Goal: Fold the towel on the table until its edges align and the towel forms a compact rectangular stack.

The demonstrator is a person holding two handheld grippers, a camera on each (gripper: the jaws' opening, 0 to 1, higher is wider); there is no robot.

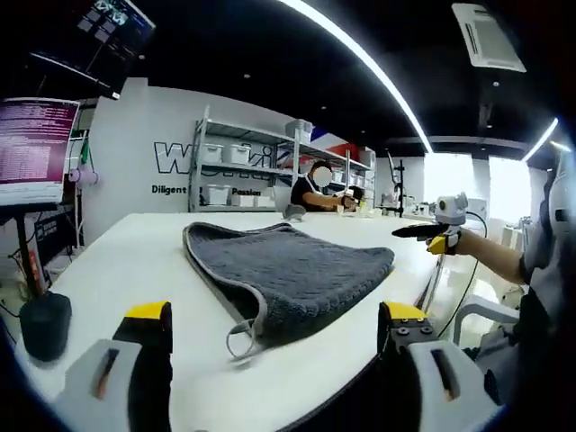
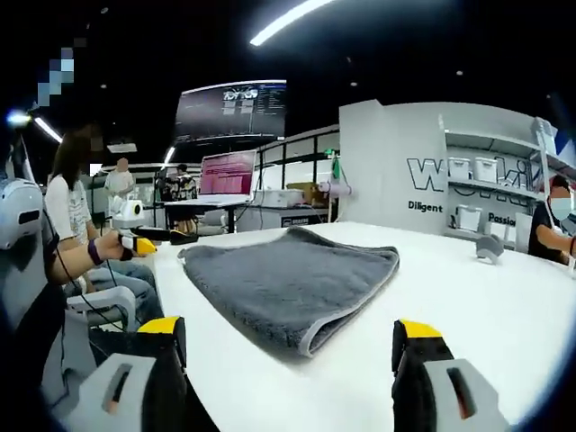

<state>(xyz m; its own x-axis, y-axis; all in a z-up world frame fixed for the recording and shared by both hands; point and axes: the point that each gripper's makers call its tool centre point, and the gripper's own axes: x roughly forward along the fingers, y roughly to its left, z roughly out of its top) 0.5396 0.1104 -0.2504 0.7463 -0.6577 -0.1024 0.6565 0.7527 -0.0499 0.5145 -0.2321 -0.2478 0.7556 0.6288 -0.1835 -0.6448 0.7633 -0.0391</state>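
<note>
The grey towel (image 1: 292, 270) lies folded over on the white table (image 1: 126, 261), near the table's edge, with its pale-trimmed border and a small hanging loop (image 1: 241, 340) facing the left gripper (image 1: 274, 337). The left gripper's yellow-tipped jaws stand wide apart and hold nothing, short of the towel; the right gripper (image 2: 290, 346) likewise has its jaws spread wide and empty, just short of the towel's folded corner. A small dark object (image 2: 490, 247), too blurred to identify, sits farther back on the table, with shelving (image 1: 236, 166) along the wall behind.
</note>
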